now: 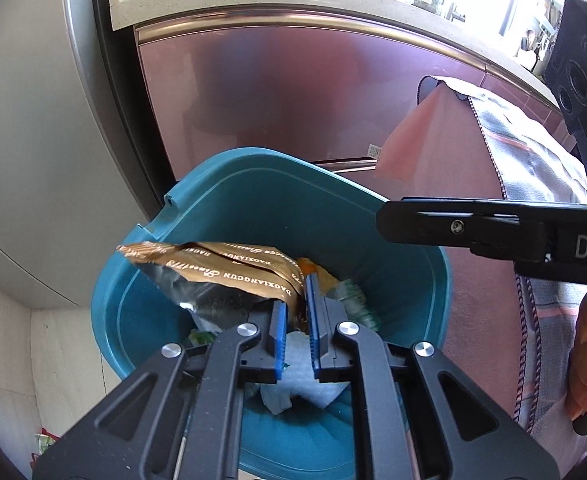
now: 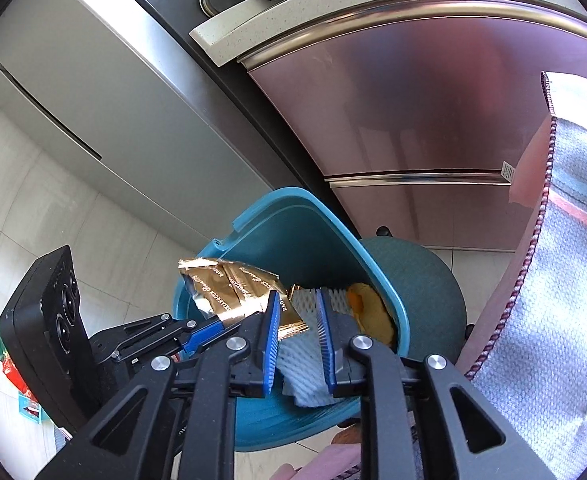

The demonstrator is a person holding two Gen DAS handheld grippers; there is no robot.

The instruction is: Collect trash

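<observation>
A teal bin (image 1: 277, 208) (image 2: 293, 232) stands below both grippers with trash in it. A gold snack wrapper (image 1: 229, 272) (image 2: 229, 288) lies across the bin and sticks out over its left rim. My left gripper (image 1: 295, 312) (image 2: 209, 328) hangs over the bin. Its blue pads stand slightly apart, with the wrapper's right end in the gap. My right gripper (image 2: 298, 320) (image 1: 389, 220) is open above a white foam sheet (image 2: 305, 380) (image 1: 301, 384) that lies in the bin. Nothing is pinched between its pads. Orange peel (image 2: 369, 312) (image 1: 313, 270) sits deeper inside.
Pink cabinet fronts (image 1: 293, 92) rise behind the bin and a grey steel appliance (image 1: 25, 160) stands to the left. A striped cloth (image 1: 533, 152) hangs at the right. A dark green round seat (image 2: 421, 280) is behind the bin. Coloured packets (image 2: 13, 372) lie on the tiled floor.
</observation>
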